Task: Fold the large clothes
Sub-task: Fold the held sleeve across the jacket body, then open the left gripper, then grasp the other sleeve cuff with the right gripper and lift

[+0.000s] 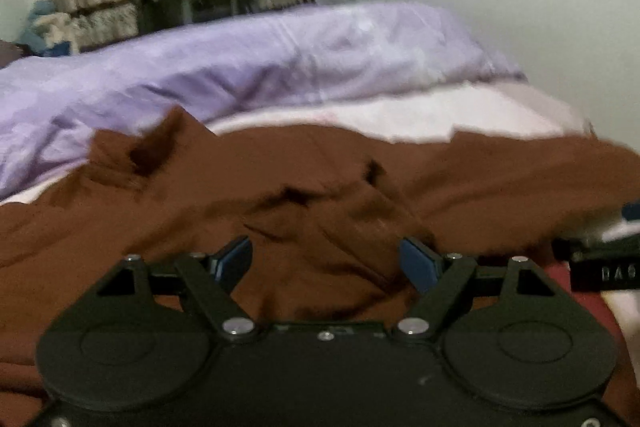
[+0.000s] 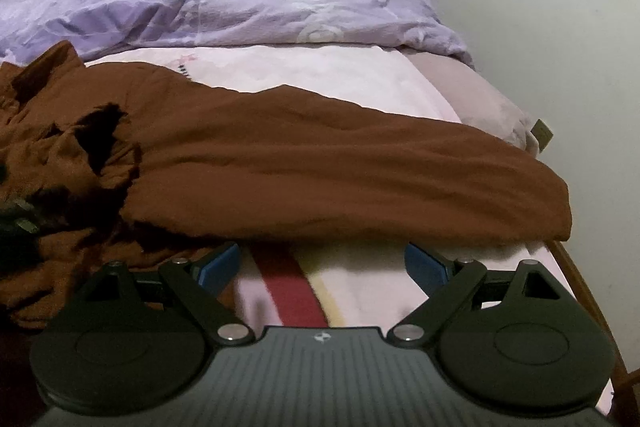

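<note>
Item: brown garment (image 2: 320, 163), one piece, large, lying across the bed (image 2: 496, 107) on a pale sheet (image 2: 304, 75), in front of a heaped lilac duvet (image 2: 224, 3). Condition: on my right the cloth lies as one long, fairly smooth band whose near edge reads as rounded, which may be a first fold (I cannot confirm this from either view). On my left it is bunched, with ridges and dark hollows (image 2: 100, 131), and a flap stands up at the far corner (image 1: 168, 135). Tools: my left gripper (image 1: 326, 261) hangs over the crumpled part, jaws spread wide, blue pads (image 1: 418, 263) apart, with cloth showing between them but nothing pinched. My right gripper (image 2: 322, 263) sits just before the near edge of the smooth band, jaws likewise spread, holding nothing, over a striped blanket (image 2: 288, 287). The left view is blurred, so fine creases there go unlisted. Progress, as I judge it: early to middle. Done: the garment is laid out on the bed and one side is roughly flat. Left: straighten the bunched side, lay the flap down, square the edges, then fold over into a compact stack. Neither tool has a hold at present.
</note>
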Demonstrator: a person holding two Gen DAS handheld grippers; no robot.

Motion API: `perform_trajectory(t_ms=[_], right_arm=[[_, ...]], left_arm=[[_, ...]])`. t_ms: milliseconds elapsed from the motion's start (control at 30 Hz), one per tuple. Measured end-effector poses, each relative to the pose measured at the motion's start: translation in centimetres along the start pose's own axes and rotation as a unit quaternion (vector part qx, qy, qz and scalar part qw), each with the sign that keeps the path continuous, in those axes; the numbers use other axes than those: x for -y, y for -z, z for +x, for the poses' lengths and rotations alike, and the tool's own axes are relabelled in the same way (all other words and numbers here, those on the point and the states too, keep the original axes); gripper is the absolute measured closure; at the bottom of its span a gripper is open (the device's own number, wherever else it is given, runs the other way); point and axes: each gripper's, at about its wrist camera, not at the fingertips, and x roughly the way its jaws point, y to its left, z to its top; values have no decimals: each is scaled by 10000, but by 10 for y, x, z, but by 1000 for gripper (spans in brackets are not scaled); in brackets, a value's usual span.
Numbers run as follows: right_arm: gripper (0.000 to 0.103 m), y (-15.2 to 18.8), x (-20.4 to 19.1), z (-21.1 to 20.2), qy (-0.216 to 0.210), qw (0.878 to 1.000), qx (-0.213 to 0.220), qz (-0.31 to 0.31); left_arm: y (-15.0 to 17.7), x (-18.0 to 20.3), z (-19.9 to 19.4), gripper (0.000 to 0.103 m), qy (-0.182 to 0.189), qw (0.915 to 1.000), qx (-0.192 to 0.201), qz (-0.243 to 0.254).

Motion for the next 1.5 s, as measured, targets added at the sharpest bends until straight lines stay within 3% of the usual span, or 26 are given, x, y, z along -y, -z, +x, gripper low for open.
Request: perform_trajectory(t_ms=[67,167,233,333,433,567,633,700,800,900,967,1000,1033,1100,1133,1233,1333,1400,1500], right_arm=[[0,2,3,3,6,10000,-49,20],[0,6,6,7,41,9999,-101,0],[0,10,9,8,60,9999,-126,-31],[0,13,22,8,28,9999,-120,113],[0,11,43,6,60,9994,-33,325],[0,16,109,3,383,9916,475,1138],[0,20,158,16,452,9807,355,1869],[0,24,205,34,304,9624,167,2696],[0,39,266,61,20,9106,12,4132],[0,38,289,81,-354,8762,220,4801],[14,29,291,96,-427,8676,120,4953],[38,25,291,104,-489,8673,96,4953],[56,20,290,114,-453,8670,10,4963],[75,16,282,110,-322,8706,210,4905],[84,11,275,101,-282,8779,358,4766],[86,-18,240,52,-337,9079,1103,4031],[87,-52,163,-6,-558,9359,1896,2917],[87,-67,93,-39,-730,9469,2238,2191],[87,-74,-3,-68,-1150,9486,2448,1643]], left_arm=[[-3,-5,11,21,-100,9999,-48,-92],[5,-7,50,19,-112,9979,-624,-145],[16,-5,66,15,-240,9971,-699,-160],[15,0,65,15,-370,9973,-629,5],[2,-6,59,17,-352,9956,-865,-3],[-14,-43,7,17,-412,9976,-468,-291],[-18,-73,-22,17,-574,9975,-251,-340],[-17,-97,-40,17,-815,9962,-159,-255],[-6,-133,-56,17,-1364,9903,-266,13],[13,-173,-60,17,-1781,9823,-563,-108],[23,-195,-63,17,-1903,9787,-711,-304],[25,-201,-63,17,-1963,9771,-750,-342],[30,-208,-67,17,-2025,9756,-773,-334],[36,-219,-74,17,-2099,9739,-808,-302],[37,-222,-74,17,-2172,9720,-856,-259],[42,-240,-79,17,-2414,9657,-912,-270],[50,-267,-90,17,-2522,9621,-902,-510],[52,-278,-92,17,-2548,9605,-908,-651],[51,-287,-82,17,-2455,9619,-856,-843]])
